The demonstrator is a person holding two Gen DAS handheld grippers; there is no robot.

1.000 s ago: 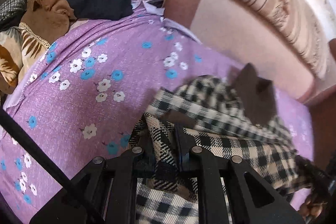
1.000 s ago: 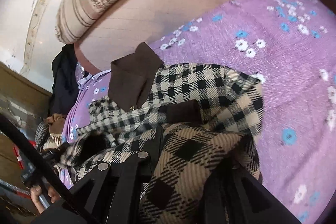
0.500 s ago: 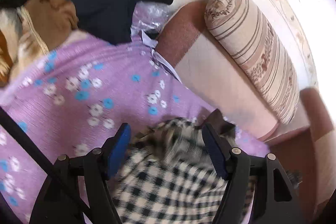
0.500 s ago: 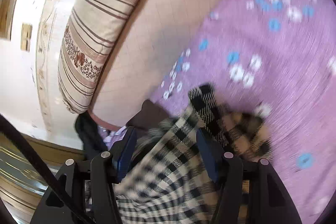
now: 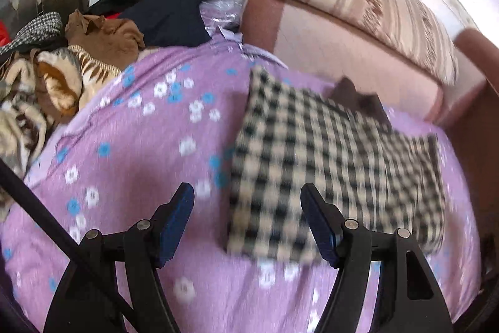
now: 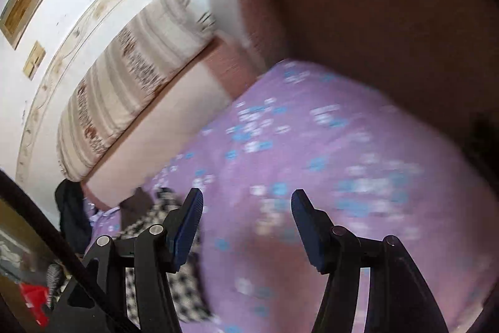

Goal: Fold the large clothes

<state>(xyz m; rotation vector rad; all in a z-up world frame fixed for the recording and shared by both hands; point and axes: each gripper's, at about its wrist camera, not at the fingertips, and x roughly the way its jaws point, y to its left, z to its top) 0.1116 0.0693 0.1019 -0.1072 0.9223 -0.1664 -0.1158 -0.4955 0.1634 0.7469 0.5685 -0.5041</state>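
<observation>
The checked garment [image 5: 336, 177] is found lying flat on the purple flowered bedspread [image 5: 131, 170], folded into a rough rectangle, with a dark brown collar piece [image 5: 358, 100] showing at its far edge toward the padded headboard [image 5: 336, 49]. It is held by neither tool. The left gripper [image 5: 246, 223] is seen above the near edge of the garment with its jaws set wide and nothing between them; the right-hand pad overlaps the cloth only in the line of sight. The right gripper [image 6: 246, 227] is likewise spread wide and empty, directed at bare bedspread, with a strip of the checked cloth [image 6: 184, 280] visible only at the lower left of its view. Both views are blurred.

The fold in hand is judged complete and released. It is judged that the folded piece should next be checked for squareness: the near-left corner appears slightly raised, though blur prevents certainty. Should a further fold be wanted, the two near corners are best pinched together, lifted only enough to clear the bedspread, and carried evenly toward the collar so that the layers are not dragged askew.

A heap of unfolded clothes [image 5: 93, 52] is noted at the far left of the bed, with a dark garment [image 5: 174, 5] on top and a striped bolster [image 5: 374, 2] resting on the headboard. The next item is presumably to be drawn from that heap, clear of the finished piece.
</observation>
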